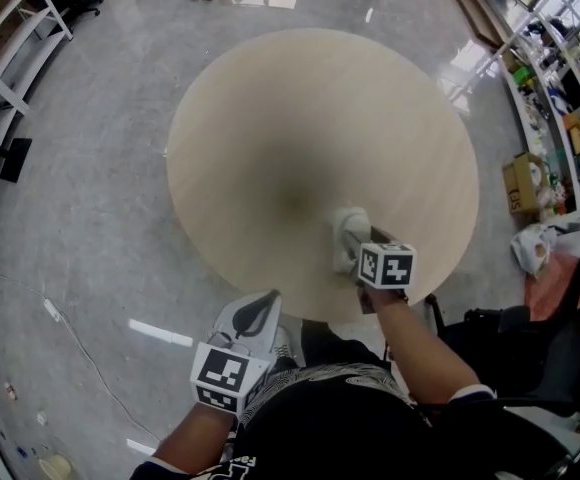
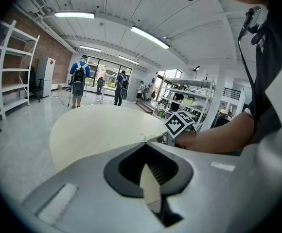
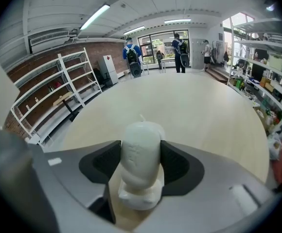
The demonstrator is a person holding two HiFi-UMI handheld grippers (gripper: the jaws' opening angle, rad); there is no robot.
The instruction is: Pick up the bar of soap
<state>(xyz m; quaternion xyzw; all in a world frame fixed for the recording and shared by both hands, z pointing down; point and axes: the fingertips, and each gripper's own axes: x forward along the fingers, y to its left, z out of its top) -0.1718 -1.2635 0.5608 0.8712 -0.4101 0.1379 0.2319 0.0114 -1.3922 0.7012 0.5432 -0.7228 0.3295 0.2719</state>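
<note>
The white bar of soap stands on edge on the round beige table, near its front edge. My right gripper reaches down around it. In the right gripper view the soap fills the gap, and both dark pads of the right gripper touch its sides. Its lower end rests on the table. My left gripper hangs off the table's front edge over the floor. In the left gripper view the left gripper has its tips together and holds nothing.
White shelving stands at the far left and stocked racks with cardboard boxes at the right. A black chair sits close at my right. Several people stand far beyond the table.
</note>
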